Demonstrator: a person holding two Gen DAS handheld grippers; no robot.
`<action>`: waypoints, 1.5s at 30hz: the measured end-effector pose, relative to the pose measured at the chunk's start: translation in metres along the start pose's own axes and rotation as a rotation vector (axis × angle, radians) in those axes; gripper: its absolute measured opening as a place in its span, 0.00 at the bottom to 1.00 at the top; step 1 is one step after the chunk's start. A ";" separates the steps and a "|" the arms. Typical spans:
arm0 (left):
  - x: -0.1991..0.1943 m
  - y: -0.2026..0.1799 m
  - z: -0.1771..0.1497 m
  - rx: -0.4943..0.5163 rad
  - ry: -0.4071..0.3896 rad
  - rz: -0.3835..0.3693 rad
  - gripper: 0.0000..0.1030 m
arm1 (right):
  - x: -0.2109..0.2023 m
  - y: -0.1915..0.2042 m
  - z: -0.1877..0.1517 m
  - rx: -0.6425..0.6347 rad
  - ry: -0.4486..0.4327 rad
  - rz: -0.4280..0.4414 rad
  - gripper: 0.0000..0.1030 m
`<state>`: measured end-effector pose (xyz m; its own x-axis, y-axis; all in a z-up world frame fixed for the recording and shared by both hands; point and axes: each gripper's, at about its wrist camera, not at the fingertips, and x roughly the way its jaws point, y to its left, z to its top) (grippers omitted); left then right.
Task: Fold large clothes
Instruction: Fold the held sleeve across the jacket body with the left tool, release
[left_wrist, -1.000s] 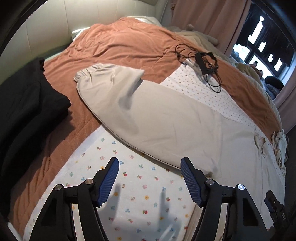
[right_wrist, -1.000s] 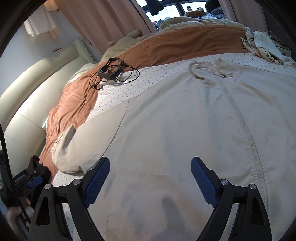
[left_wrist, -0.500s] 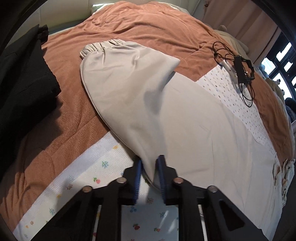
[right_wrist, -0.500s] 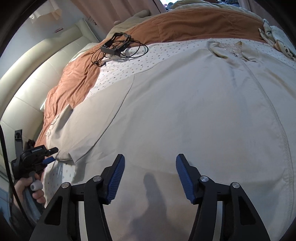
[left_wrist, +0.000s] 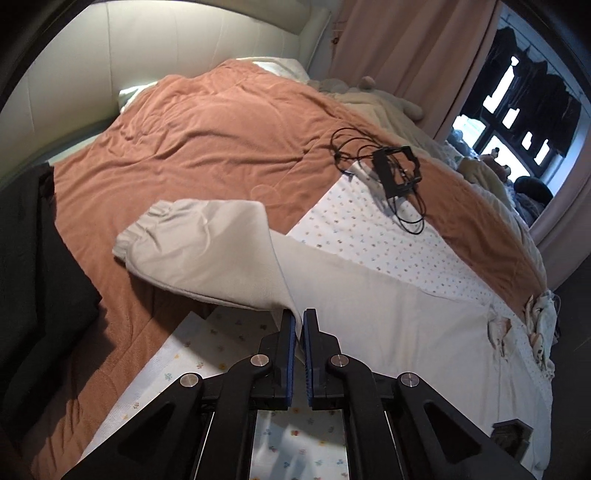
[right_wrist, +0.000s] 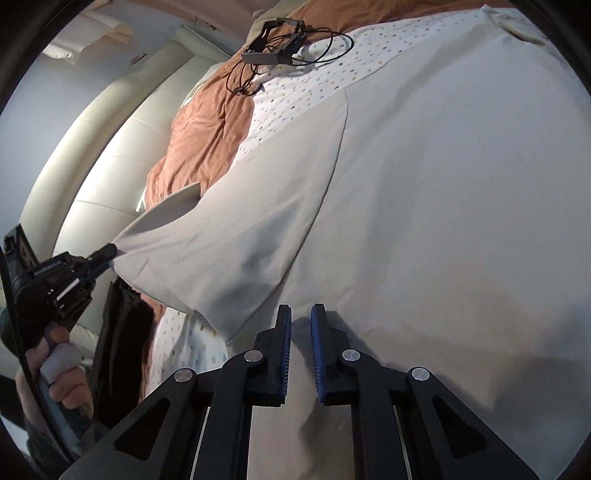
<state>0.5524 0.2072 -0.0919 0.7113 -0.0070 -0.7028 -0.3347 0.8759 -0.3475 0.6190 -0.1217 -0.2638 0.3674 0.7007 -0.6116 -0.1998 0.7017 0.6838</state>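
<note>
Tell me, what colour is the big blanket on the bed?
The blanket is rusty orange-brown, clearest in the left wrist view.

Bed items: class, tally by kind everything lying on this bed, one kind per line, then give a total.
Beige garment: 1
Rust-brown blanket: 1
Floral sheet: 1
Black frame with cables: 1
Dark clothing pile: 1
Total: 5

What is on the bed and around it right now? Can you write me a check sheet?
Surface: bed with brown blanket and dotted sheet.
Job's things: beige garment spread flat; its sleeve lifted.
Clutter: dark clothes at the bed's edge; small cloth pile.
Grippers: left gripper shut on the sleeve; right gripper closing, jaws on the garment.
Cables: black cable looped around a black frame.
Surroundings: padded headboard, pink curtain, window.
</note>
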 end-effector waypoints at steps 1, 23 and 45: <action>-0.006 -0.009 0.001 0.023 -0.006 -0.012 0.04 | 0.005 0.001 0.000 0.013 0.010 0.025 0.11; -0.050 -0.149 -0.058 0.271 0.049 -0.261 0.04 | -0.098 -0.033 -0.014 0.154 -0.015 -0.024 0.25; -0.047 -0.111 -0.133 0.241 0.270 -0.165 0.82 | -0.217 -0.095 -0.038 0.272 -0.192 -0.119 0.47</action>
<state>0.4740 0.0462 -0.1032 0.5443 -0.2553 -0.7991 -0.0524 0.9403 -0.3362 0.5237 -0.3354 -0.2111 0.5426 0.5608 -0.6254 0.0946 0.6990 0.7089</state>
